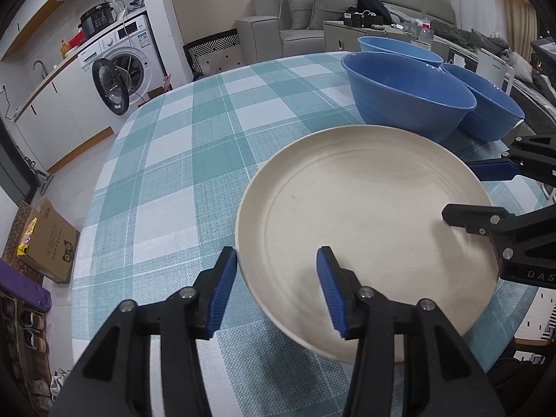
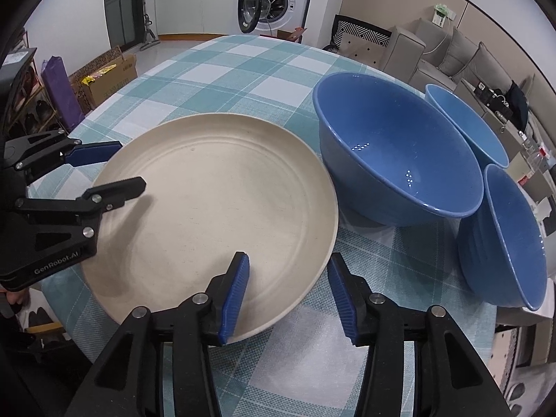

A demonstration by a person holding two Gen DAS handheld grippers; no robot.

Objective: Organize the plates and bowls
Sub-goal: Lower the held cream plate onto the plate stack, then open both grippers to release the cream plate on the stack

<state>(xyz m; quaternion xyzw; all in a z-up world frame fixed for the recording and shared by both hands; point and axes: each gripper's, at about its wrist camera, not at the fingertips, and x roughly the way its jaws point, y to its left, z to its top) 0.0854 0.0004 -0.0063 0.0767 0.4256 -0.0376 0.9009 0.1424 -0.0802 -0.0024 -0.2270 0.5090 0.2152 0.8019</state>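
Note:
A large cream plate [image 1: 365,229] [image 2: 215,205] lies on the checked tablecloth. My left gripper [image 1: 276,260] is open and straddles the plate's near-left rim, one finger outside, one over the plate. My right gripper [image 2: 288,267] is open and straddles the plate's right rim; it also shows in the left wrist view [image 1: 462,191]. The left gripper shows in the right wrist view [image 2: 132,165]. Three blue bowls stand beside the plate: a big one [image 1: 406,93] [image 2: 392,153], a second [image 1: 486,104] [image 2: 507,239] and a lighter third [image 1: 396,47] [image 2: 465,125].
The round table [image 1: 180,160] [image 2: 222,69] ends close behind the bowls. A washing machine [image 1: 121,66] with its door open, a cardboard box [image 1: 48,239] and a grey sofa [image 1: 312,10] stand around it.

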